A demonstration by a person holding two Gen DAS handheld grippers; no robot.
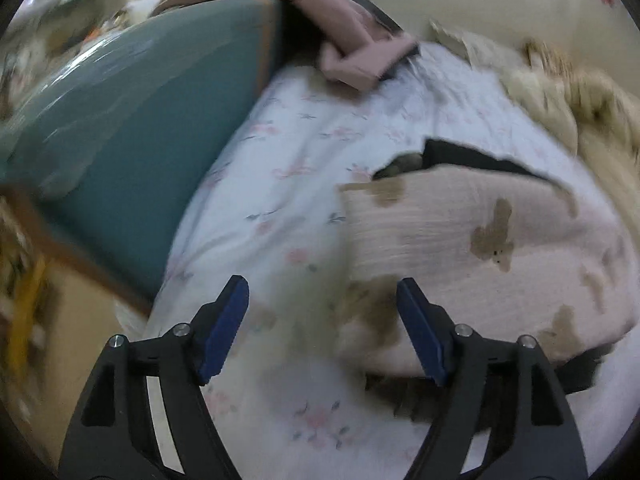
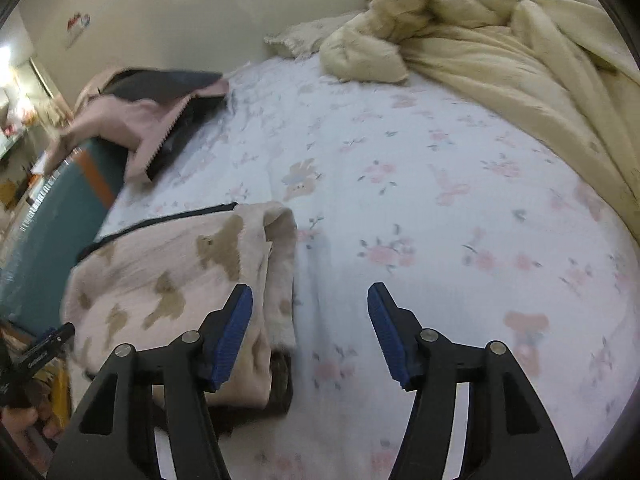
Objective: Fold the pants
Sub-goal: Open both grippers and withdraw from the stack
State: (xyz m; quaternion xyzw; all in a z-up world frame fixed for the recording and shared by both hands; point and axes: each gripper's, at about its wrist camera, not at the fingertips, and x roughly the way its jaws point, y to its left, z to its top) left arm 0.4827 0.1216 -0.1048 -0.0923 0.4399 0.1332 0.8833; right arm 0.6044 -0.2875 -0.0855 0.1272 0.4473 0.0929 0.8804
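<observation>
The pants [image 1: 472, 256] are pale pink with brown bear shapes and a dark lining, and lie folded into a compact pile on the floral bed sheet [image 1: 288, 168]. In the right wrist view the pants [image 2: 176, 280] sit at the lower left. My left gripper [image 1: 322, 304] is open and empty, just above the pile's near left edge. My right gripper [image 2: 310, 312] is open and empty, its left finger [image 2: 232, 332] over the pile's right edge. The left gripper's tip [image 2: 48, 344] shows at the far left of the right wrist view.
A teal bed board [image 1: 132, 140] borders the mattress on the left. A pink and dark garment [image 2: 160, 128] hangs over the board's far end. A crumpled cream duvet [image 2: 500, 48] fills the far right of the bed. A wall stands behind.
</observation>
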